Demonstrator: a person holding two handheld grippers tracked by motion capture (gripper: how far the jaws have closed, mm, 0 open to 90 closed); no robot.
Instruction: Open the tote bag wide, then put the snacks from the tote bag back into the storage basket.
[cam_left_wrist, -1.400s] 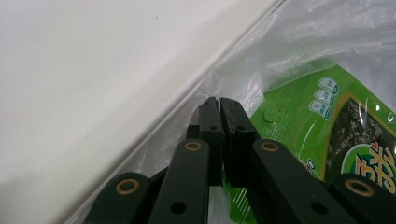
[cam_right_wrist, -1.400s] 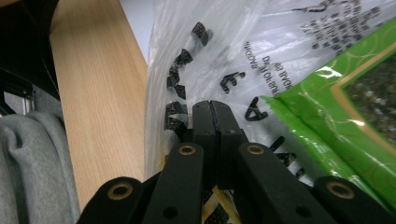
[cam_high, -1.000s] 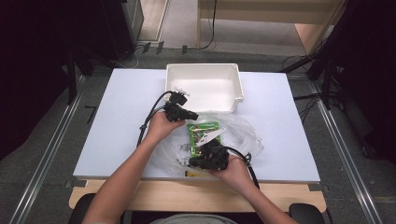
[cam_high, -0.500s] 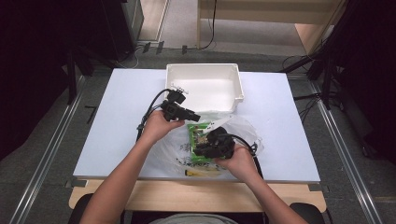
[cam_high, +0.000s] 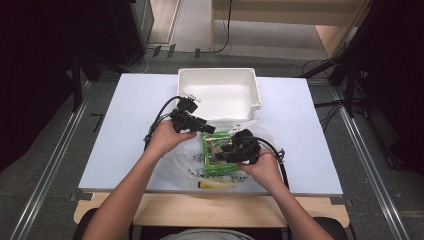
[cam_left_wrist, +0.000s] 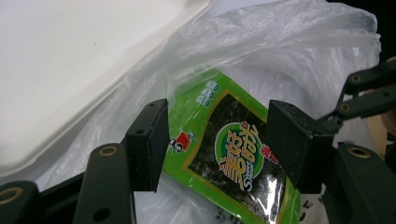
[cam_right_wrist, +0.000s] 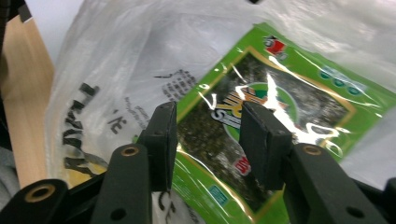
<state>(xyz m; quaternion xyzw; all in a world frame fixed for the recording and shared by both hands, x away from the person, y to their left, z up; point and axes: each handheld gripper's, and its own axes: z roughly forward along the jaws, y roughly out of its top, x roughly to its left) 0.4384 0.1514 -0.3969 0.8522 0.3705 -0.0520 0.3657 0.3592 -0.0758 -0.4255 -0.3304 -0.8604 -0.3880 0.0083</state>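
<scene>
White bench (cam_high: 125, 150) holds a green seaweed pack (cam_high: 216, 155) lying in a clear plastic bag (cam_high: 260, 131) before a white bin (cam_high: 255, 90), both claws, left (cam_high: 209, 129) and right (cam_high: 222, 156), just opening, clear of it, apparently having let go after bagging it.

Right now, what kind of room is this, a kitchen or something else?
Probably a lab or workshop, not a kitchen: a bare white table on a metal frame, cables on the grey floor, and a plain white bin set out for testing.
</scene>
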